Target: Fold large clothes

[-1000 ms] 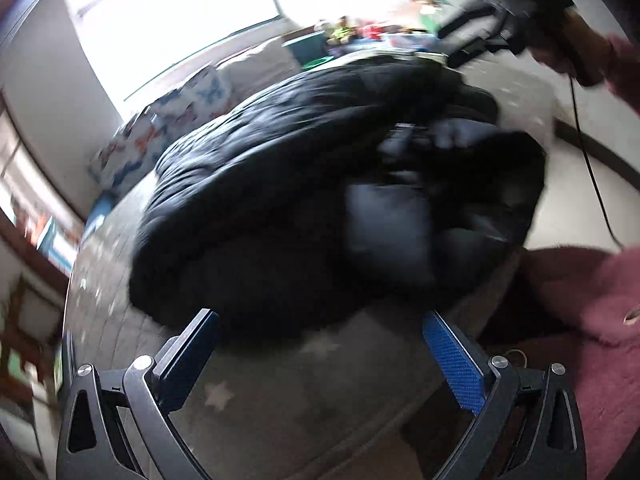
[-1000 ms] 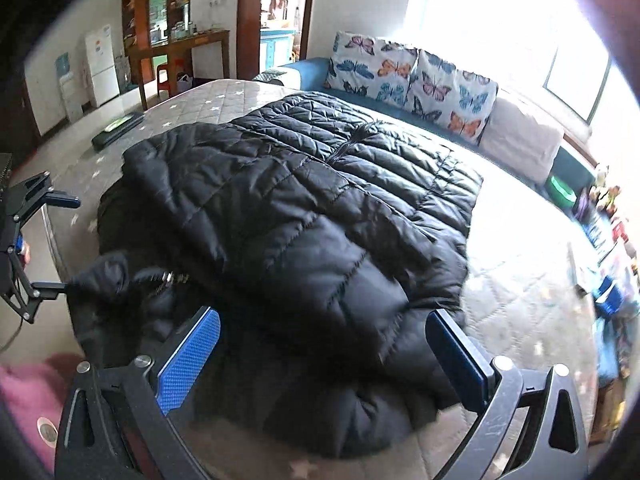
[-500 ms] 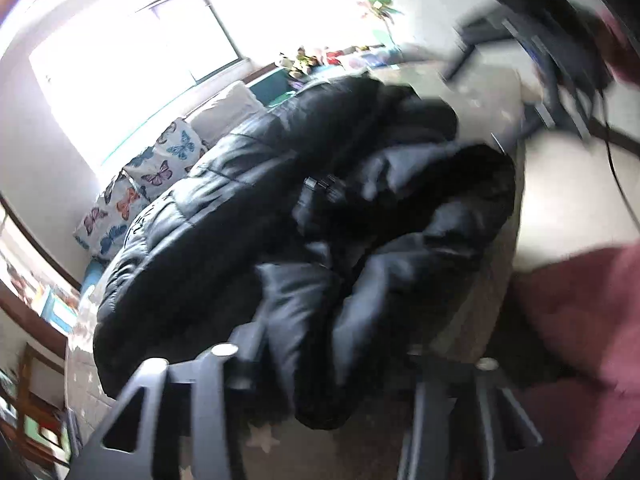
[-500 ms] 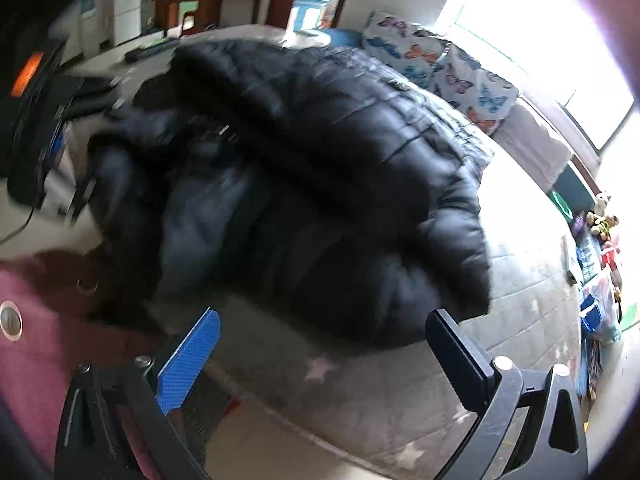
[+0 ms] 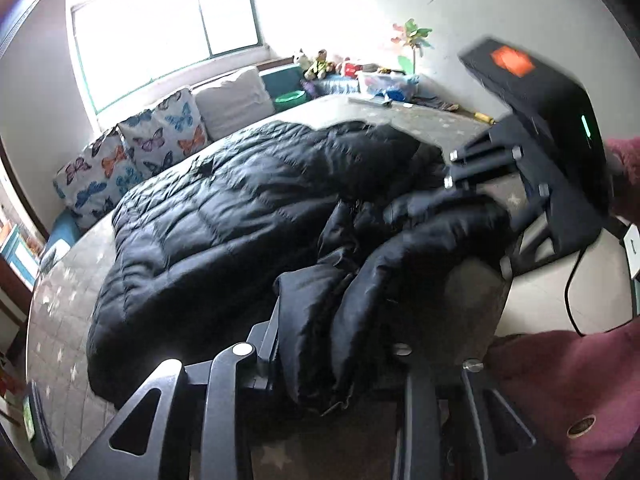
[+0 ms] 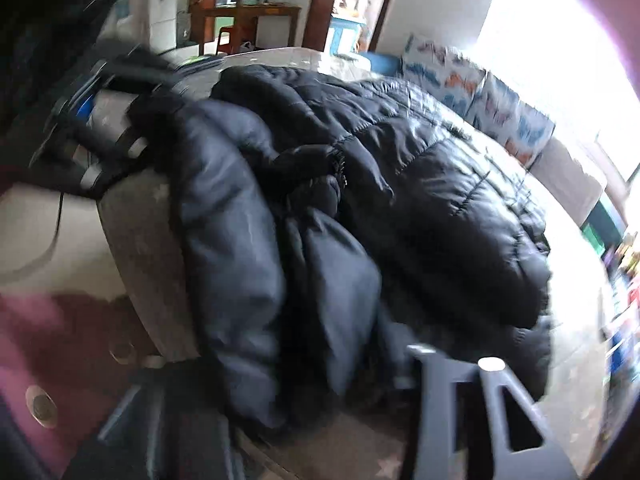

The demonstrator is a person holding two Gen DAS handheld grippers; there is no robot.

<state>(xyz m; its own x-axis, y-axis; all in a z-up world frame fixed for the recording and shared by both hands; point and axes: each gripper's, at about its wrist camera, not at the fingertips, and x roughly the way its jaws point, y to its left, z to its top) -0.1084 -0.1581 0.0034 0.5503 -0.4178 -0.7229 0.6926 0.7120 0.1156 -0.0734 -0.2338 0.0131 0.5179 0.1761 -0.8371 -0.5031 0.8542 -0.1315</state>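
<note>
A black quilted puffer jacket (image 5: pixel 224 216) lies spread on the grey star-patterned bed (image 5: pixel 60 320), its near edge bunched at the bed's corner. My left gripper (image 5: pixel 336 340) is clamped on a thick fold of that near edge, its jaws easing slightly apart with the fold still pinched. In the left wrist view my right gripper (image 5: pixel 456 172) reaches into the jacket's bunched end at the right. In its own blurred view the right gripper (image 6: pixel 288 360) has jacket (image 6: pixel 440 184) filling the space between its closing jaws. The left gripper (image 6: pixel 104 120) shows at the upper left there.
Butterfly cushions (image 5: pixel 132 160) and a white pillow (image 5: pixel 236 100) line the bed's far side under the window. Toys and a plant (image 5: pixel 408 40) sit at the back right. A pink sleeve (image 5: pixel 560 380) and black cable (image 5: pixel 572 280) are beside the bed's edge (image 6: pixel 140 248).
Both grippers were open near the jacket's near edge. The left one closed on a fold first and rose a little; the right one came down and closed into the bunched end.
</note>
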